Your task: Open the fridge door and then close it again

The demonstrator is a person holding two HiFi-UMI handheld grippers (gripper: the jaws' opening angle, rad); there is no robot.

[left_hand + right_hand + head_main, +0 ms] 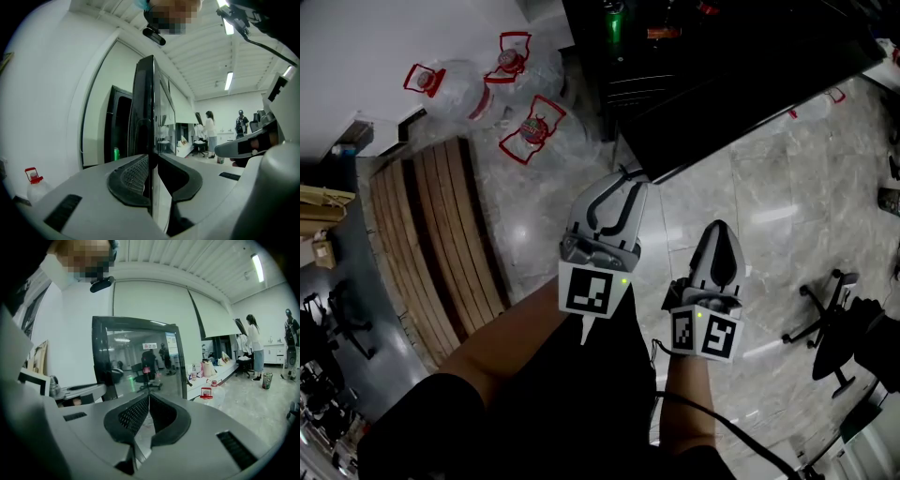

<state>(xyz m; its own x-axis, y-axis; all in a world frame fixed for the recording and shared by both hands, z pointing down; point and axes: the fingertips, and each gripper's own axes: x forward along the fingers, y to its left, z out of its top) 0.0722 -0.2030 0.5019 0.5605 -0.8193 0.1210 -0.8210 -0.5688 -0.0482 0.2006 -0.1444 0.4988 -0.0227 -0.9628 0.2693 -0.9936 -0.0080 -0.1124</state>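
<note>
The black fridge [609, 56] stands at the top of the head view with its glass door [750, 84] swung wide open. My left gripper [626, 180] reaches to the door's free edge. In the left gripper view that thin dark edge [147, 103] runs upright between the two pads, and the gripper [151, 166] is shut on it. A green bottle [116, 153] shows inside the fridge. My right gripper [719, 230] hangs to the right of the left one, apart from the door and shut on nothing. In the right gripper view its tips [149, 399] meet in front of the reflecting glass door [140, 357].
Big water jugs with red handles [459, 89] lie on the floor left of the fridge, beside a slatted wooden bench [431, 244]. An office chair [834, 319] stands at the right. People [209, 133] stand far off across the marble floor.
</note>
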